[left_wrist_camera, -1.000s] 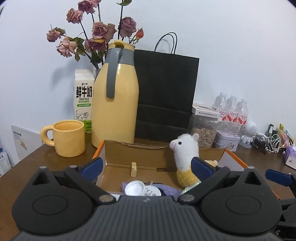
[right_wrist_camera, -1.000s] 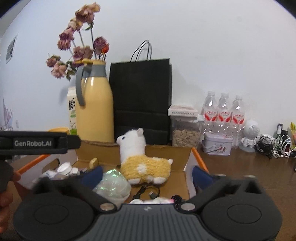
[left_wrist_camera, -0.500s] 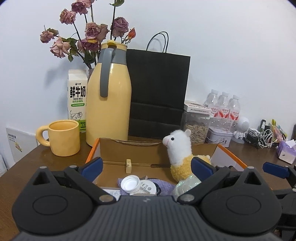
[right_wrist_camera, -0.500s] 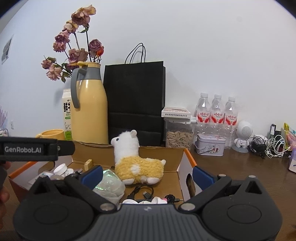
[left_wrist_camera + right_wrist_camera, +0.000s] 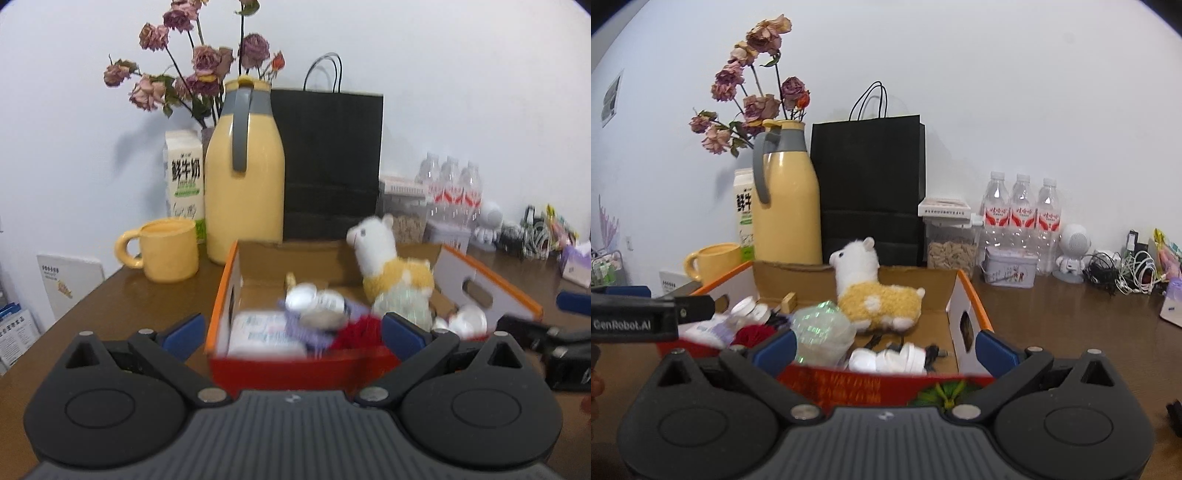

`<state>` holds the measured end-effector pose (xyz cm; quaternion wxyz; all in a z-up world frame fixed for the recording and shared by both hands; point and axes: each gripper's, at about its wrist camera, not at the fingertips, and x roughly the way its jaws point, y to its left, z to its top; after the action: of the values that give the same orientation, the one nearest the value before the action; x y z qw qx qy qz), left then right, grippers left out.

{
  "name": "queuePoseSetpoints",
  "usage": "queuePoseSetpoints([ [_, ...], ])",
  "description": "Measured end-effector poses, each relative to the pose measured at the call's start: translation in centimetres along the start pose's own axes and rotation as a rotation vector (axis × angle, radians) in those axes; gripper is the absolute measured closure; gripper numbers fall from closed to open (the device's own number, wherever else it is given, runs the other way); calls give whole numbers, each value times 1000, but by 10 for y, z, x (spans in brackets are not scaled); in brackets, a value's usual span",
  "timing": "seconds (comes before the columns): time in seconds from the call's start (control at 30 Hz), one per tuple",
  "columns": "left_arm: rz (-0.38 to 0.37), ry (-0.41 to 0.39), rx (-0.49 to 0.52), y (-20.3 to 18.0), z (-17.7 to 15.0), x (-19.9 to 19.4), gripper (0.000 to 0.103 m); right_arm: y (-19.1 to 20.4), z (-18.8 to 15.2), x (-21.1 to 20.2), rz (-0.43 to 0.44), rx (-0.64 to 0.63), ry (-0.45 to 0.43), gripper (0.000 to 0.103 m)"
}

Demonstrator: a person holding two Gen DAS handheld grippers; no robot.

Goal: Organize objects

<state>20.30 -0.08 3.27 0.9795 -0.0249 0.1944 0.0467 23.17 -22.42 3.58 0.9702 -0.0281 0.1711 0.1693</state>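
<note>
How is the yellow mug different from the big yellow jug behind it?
The mug is short, wide and open-topped; the jug is tall, narrowing to a grey collar and lid. The mug's handle is yellow like its body; the jug's is grey. Both stand upright on the table, the same pale yellow.

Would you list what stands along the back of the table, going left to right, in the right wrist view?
Yellow mug → milk carton → yellow thermos jug → black paper bag → jar with white lid → three water bottles → small white robot figure → tangle of cables.
</note>
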Motion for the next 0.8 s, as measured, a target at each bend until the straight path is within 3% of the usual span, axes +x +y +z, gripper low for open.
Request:
queuePoseSetpoints([
  [0.27, -3, 106, 22, 3, -28, -31, 0, -3, -18, -36, 3, 21, 66, 0],
  [0.8, -2, 131, 20, -4, -46, -82, 0, 3, -37, -77, 24, 33, 102, 0],
])
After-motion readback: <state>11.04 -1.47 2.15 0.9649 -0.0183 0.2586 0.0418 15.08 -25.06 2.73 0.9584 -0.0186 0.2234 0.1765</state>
